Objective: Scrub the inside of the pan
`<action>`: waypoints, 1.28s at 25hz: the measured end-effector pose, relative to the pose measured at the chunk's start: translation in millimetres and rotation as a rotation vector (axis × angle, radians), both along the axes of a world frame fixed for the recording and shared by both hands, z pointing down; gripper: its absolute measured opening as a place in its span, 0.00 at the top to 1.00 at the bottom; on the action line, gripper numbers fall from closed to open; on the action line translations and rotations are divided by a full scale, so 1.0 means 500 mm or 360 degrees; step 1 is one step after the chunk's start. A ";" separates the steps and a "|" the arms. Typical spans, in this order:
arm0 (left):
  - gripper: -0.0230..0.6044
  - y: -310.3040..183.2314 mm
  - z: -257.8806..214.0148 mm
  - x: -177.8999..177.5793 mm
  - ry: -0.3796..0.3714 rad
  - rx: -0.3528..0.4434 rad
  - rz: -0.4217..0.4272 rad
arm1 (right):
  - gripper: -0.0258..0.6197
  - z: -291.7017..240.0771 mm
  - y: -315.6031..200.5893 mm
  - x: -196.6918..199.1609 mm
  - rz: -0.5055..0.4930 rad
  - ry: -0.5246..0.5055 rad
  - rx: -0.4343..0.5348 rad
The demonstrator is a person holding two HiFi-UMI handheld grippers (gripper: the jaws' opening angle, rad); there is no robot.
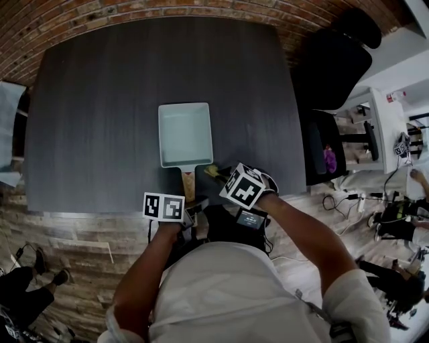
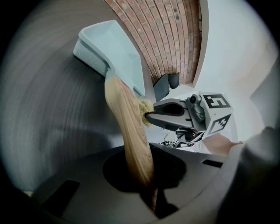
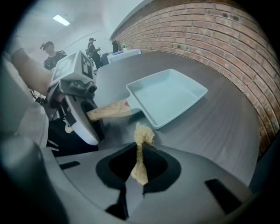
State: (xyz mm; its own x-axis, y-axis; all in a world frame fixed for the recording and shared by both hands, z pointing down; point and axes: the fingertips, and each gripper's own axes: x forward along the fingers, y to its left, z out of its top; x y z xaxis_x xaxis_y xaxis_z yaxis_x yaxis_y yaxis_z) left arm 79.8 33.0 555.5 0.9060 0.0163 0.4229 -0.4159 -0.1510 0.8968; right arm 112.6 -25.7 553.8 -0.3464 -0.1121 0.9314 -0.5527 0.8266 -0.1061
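"On the dark table (image 1: 100, 120) straight ahead of you sits your pan (image 1: 184, 134), pale blue-green and rectangular, its wooden handle (image 1: 188, 182) pointing back toward you at the near edge."

"Right, and your left gripper (image 2: 151, 192) has that handle. Its jaws are closed almost all the way onto the free end of the wood, which runs up from between them to the pan."

"Your right gripper (image 3: 139, 171) is closed too, pinching a yellowish scrubbing pad (image 3: 142, 134). The pad is squeezed thin between the jaws and puffs out in a tuft past their tips."

"From your head view that tuft sits just beside the handle, on its right, close to the pan's near right corner. It is outside the pan. Whether it touches the handle or the table, you cannot tell from any view."

"The inside of your pan looks evenly pale, with low walls all round it."

"Your two grippers are close together, one on each side of the handle's line."

"Beyond the table's far edge runs a brick wall (image 1: 134, 13), and a black chair (image 1: 332, 63) stands off the table's right side."
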 end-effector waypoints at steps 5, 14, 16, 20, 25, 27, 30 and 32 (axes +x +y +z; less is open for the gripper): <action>0.91 0.001 0.001 -0.001 0.0001 -0.0002 -0.0005 | 0.89 -0.003 0.012 -0.054 -0.0150 0.0019 0.0053; 0.91 0.013 0.000 -0.006 -0.0003 -0.0003 0.0027 | 0.89 0.004 -0.026 -0.047 -0.0154 0.0068 0.0086; 0.91 0.015 -0.002 -0.005 0.0003 -0.0004 0.0027 | 0.89 0.002 -0.027 -0.036 -0.0136 0.0068 0.0087; 0.91 0.017 0.001 -0.008 0.0002 -0.0003 0.0031 | 0.89 0.006 -0.025 -0.003 -0.0097 0.0079 0.0064; 0.91 0.024 -0.001 -0.011 0.0004 0.0005 0.0059 | 0.89 0.002 -0.043 0.068 -0.0020 0.0157 0.0089; 0.91 0.033 0.001 -0.014 0.0006 0.0007 0.0081 | 0.89 -0.005 -0.064 0.097 0.0048 0.0166 0.0102; 0.91 0.049 0.002 -0.023 0.0012 0.0010 0.0122 | 0.89 -0.023 -0.109 0.119 0.0121 0.0167 0.0146; 0.91 0.061 0.001 -0.029 0.0014 0.0011 0.0163 | 0.89 -0.038 -0.143 0.126 0.0144 0.0166 0.0180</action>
State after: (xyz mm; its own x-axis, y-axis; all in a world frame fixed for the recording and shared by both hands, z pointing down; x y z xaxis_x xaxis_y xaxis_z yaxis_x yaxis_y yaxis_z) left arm 65.1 63.4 556.1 0.9035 0.1059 0.4153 -0.3900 -0.1988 0.8991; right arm 175.6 -97.3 534.9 -0.2324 -0.2447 0.9413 -0.6284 0.7765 0.0467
